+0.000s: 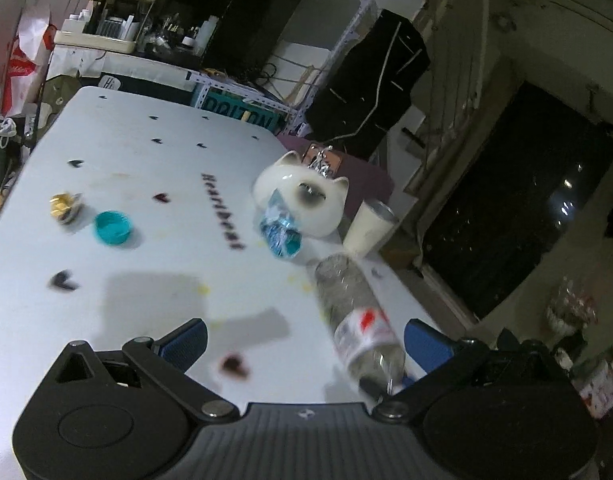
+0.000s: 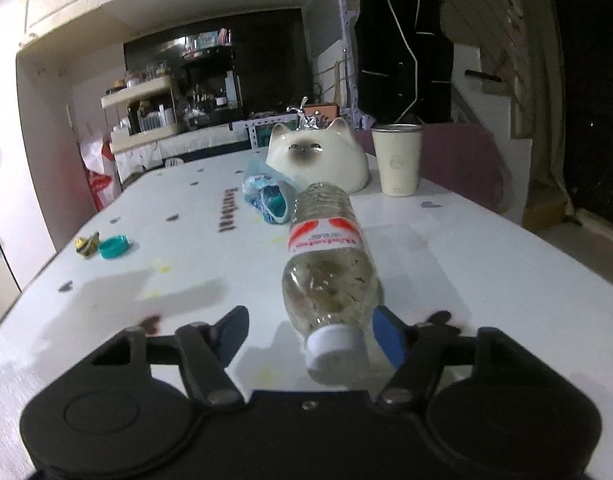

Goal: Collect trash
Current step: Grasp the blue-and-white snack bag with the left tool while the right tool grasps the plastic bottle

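A clear plastic bottle point(image 2: 326, 264) with a red and white label lies on its side on the white table point(image 2: 466, 264), white cap toward me. My right gripper point(image 2: 310, 332) is open, its fingers on either side of the cap end. In the left wrist view the bottle point(image 1: 358, 316) lies close to the right finger of my open left gripper point(image 1: 302, 340). A crumpled blue wrapper point(image 2: 266, 196) lies by a white cat-shaped container point(image 2: 318, 156). A teal cap point(image 2: 114, 247) and a gold foil scrap point(image 2: 86, 245) lie at the left.
A white cup point(image 2: 398, 158) stands right of the cat container near the table's far edge. Shelves with bottles point(image 2: 146, 108) and a black garment point(image 2: 402, 48) stand behind the table. The table's right edge drops off to the floor.
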Action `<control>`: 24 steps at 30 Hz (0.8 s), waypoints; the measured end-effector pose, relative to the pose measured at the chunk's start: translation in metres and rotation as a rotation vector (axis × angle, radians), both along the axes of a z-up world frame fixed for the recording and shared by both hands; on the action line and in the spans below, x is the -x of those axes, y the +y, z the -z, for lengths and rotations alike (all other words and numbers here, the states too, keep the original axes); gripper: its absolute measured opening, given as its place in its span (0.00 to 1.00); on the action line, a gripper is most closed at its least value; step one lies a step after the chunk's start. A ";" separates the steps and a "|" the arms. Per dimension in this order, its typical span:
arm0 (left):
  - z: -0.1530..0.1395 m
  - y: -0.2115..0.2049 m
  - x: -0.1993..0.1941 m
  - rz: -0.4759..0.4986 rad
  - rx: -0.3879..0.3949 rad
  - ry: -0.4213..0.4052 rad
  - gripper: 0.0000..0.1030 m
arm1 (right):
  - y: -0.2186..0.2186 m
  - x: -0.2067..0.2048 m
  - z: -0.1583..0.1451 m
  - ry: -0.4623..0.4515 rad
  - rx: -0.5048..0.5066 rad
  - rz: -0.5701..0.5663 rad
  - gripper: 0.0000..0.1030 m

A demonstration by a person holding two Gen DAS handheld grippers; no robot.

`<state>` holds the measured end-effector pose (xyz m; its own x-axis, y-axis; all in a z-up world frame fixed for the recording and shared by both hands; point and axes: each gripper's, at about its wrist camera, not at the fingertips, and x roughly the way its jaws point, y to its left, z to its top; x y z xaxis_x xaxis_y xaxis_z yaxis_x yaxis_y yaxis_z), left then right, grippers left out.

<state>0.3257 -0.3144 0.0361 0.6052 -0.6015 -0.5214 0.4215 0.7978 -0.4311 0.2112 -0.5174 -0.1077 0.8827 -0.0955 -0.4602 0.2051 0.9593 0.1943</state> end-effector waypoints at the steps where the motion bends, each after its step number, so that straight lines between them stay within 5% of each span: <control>1: 0.002 -0.013 -0.010 -0.019 -0.012 -0.010 1.00 | -0.001 -0.001 0.001 0.000 -0.011 0.007 0.61; 4: 0.014 -0.041 -0.039 -0.067 -0.005 -0.032 1.00 | -0.008 -0.003 0.004 0.004 -0.065 0.029 0.38; 11: 0.060 -0.090 -0.105 -0.160 0.020 -0.013 1.00 | -0.006 -0.004 0.005 0.012 -0.053 0.054 0.35; 16: 0.089 -0.109 -0.138 -0.177 0.090 -0.016 1.00 | -0.027 -0.003 0.014 0.015 -0.207 0.064 0.33; 24: 0.120 -0.127 -0.179 -0.240 0.111 -0.033 1.00 | -0.024 0.006 0.010 -0.043 -0.194 0.063 0.32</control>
